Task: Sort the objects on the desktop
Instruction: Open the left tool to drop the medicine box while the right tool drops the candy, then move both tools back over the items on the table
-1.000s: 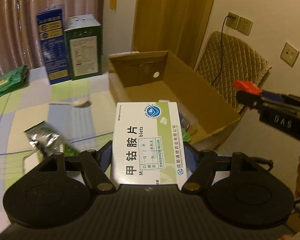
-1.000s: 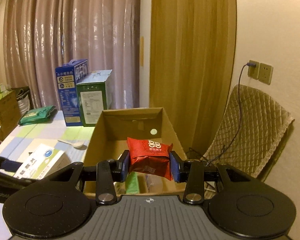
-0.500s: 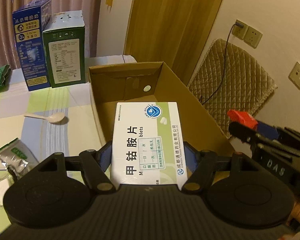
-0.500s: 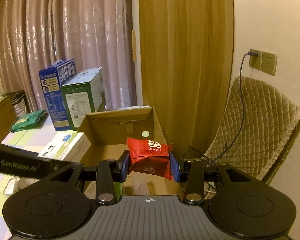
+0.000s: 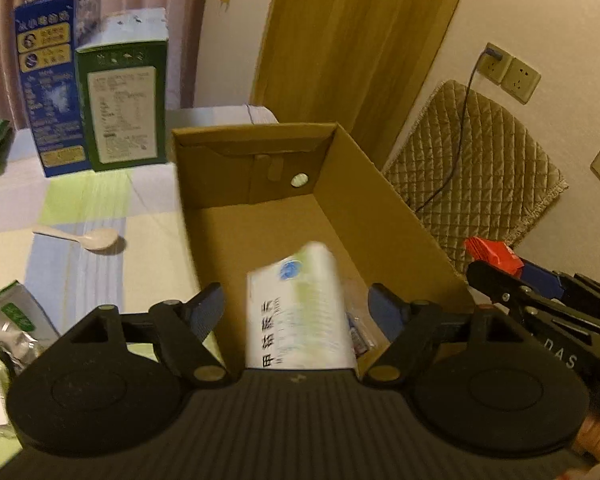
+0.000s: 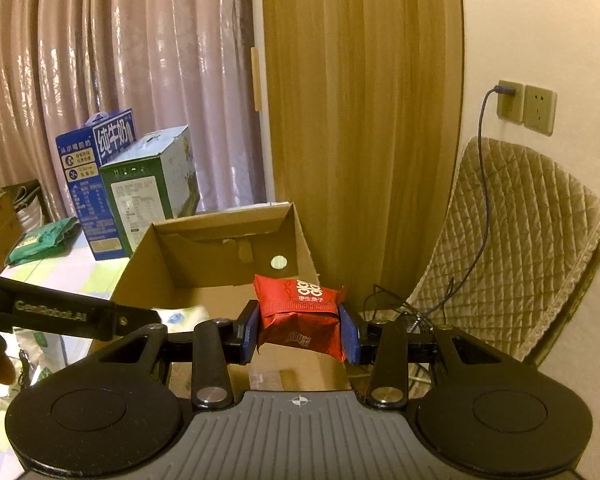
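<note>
The left gripper [image 5: 296,308] is seen with its jaws spread wide above the open brown cardboard box [image 5: 384,204]; the white rectangular medicine carton [image 5: 298,312] is blurred between them, touching neither pad, and is judged to be dropping into the box. The right gripper [image 6: 300,330] is clamped on a red crinkled foil snack packet [image 6: 300,312], held over the box's near right edge. The packet is judged light, soft and slippery; a grip across its flat sides, as held, is suitable. A white plastic spoon [image 5: 84,238] and a silver-green foil pouch [image 5: 14,322] are noted on the checked tablecloth [image 5: 100,196].
</note>
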Demonstrator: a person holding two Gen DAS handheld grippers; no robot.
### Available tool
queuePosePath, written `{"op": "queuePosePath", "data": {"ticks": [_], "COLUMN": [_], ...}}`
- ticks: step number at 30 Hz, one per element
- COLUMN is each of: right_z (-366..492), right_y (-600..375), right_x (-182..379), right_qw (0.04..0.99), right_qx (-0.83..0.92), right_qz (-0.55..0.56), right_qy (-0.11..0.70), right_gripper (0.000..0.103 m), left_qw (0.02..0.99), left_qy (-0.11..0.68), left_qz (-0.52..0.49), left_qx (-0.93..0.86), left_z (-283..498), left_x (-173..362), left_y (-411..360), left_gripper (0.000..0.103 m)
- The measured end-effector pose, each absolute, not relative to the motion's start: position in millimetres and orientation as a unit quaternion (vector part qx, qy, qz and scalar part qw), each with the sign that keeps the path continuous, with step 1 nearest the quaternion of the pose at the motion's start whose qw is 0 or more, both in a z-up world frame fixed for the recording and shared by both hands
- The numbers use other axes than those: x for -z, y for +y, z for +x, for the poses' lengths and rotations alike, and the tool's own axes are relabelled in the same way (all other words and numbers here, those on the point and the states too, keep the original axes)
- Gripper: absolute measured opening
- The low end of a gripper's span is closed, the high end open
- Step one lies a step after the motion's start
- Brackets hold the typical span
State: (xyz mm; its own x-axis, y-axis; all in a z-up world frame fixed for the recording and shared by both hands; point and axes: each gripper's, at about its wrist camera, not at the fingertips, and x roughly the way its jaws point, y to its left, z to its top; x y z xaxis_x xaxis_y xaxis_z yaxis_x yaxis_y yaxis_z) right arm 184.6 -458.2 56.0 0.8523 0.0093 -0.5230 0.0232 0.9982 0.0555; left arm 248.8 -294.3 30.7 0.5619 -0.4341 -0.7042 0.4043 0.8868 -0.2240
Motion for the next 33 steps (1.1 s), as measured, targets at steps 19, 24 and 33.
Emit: {"op": "queuePosePath", "data": {"ticks": [19, 24, 33], "right_z": [204, 197, 167], "right_y": [-431, -434, -439], "right_x": [-56, -60, -72], "right_qw": [0.959, 0.959, 0.958], "right_qx": [-0.043, -0.032, -0.026], "right_qz": [0.040, 0.052, 0.071], "right_qy": [0.278, 0.275, 0.277], "right_gripper": [0.077, 0.077, 0.077], "left_qw": [0.893, 0.893, 0.896], "left_qy": [0.396, 0.399, 0.402], "left_qz": [-0.017, -0.020, -0.016], "left_qx": [0.212, 0.207, 0.188], "left_z": [221, 212, 185], "left_x": [-34, -32, -31], "left_y": [-234, -221, -190], "left_gripper": [0.075, 0.077, 0.079]}}
